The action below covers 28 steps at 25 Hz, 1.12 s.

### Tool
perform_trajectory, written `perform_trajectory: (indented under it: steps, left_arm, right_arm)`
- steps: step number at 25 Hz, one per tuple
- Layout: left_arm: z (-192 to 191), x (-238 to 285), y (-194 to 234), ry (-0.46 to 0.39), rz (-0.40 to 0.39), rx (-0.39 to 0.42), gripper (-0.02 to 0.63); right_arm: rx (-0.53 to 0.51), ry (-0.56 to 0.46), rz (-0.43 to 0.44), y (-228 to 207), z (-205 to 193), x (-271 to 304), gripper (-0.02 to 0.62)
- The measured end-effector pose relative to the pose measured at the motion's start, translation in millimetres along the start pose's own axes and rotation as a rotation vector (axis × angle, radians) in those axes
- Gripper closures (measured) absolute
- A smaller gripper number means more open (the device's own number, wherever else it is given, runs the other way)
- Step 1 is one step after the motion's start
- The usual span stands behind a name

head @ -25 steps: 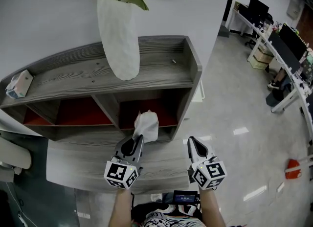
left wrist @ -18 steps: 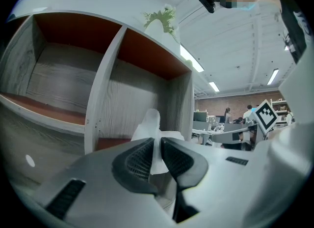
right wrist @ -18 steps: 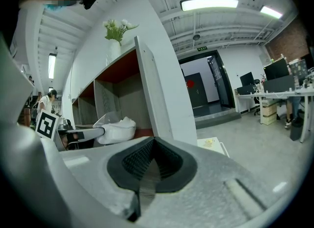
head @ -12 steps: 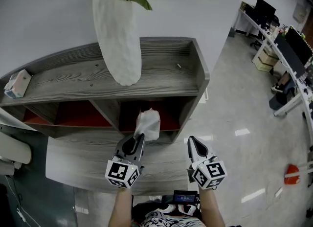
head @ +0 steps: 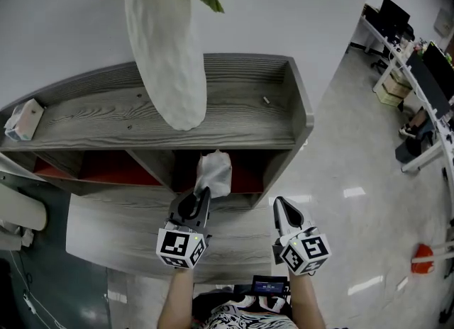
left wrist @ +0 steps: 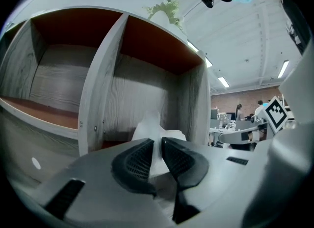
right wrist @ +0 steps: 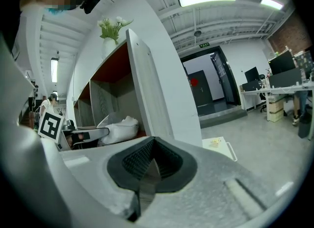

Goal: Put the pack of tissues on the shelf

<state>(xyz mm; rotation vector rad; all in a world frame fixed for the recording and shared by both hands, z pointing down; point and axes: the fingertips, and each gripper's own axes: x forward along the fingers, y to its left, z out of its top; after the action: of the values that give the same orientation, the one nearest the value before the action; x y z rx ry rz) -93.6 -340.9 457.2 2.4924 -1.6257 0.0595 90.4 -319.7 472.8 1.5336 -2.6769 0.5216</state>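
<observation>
My left gripper (head: 201, 194) is shut on a soft white pack of tissues (head: 213, 174), which pokes into the mouth of the right-hand compartment of the grey wooden shelf (head: 234, 118). In the left gripper view the tissue pack (left wrist: 158, 129) is pinched between the black pads (left wrist: 135, 159), with the red-backed compartment just ahead. My right gripper (head: 281, 205) hangs to the right, shut and empty, in front of the shelf's right wall. From the right gripper view the tissue pack (right wrist: 120, 129) shows at the left in the left gripper.
A tall white vase (head: 169, 58) with green leaves stands on the shelf top. A small tissue box (head: 21, 120) lies at the top's far left. A lower grey board (head: 113, 232) juts out under the grippers. Office desks (head: 418, 72) stand at the far right.
Both grippers have moved forward toward the shelf. The tissue pack has gone from in front of the compartment to its opening.
</observation>
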Motion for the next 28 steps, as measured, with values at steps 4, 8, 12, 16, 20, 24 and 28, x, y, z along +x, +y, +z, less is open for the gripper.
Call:
perform_trajectory:
  steps: [4,8,12,16,20,24,28]
  left_arm:
    - [-1.4,8.6,4.8,0.008,0.031,0.006,0.551]
    - [-2.8,14.1,8.0,0.016,0.053,0.017,0.551]
    - [-1.3,20.5,10.4,0.026,0.059,0.029,0.545]
    - [-3.3,24.9,12.4,0.039,0.057,0.012,0.528]
    - [-4.9,25.7,14.9,0.040,0.068,0.007,0.492]
    - [-5.8,24.9,16.7,0.034,0.079,-0.007,0.447]
    - [-7.3,21.7,15.6,0.028,0.074,-0.020,0.410]
  right_arm:
    - [0.009,0.001,-0.003,-8.4,0.5,3.8,0.594]
    - [0.002,0.002,0.015,-12.4,1.0,7.5,0.594]
    - [0.024,0.005,0.010,-16.9,-1.1,12.6,0.594]
    - [0.033,0.014,0.015,-17.0,-5.7,17.2,0.594]
    - [0.031,0.019,0.017,-17.1,-6.2,17.5,0.594]
    - [0.028,0.017,0.014,-16.9,-4.9,15.4,0.594]
    - [0.027,0.015,0.007,-14.9,-6.0,10.7,0.594]
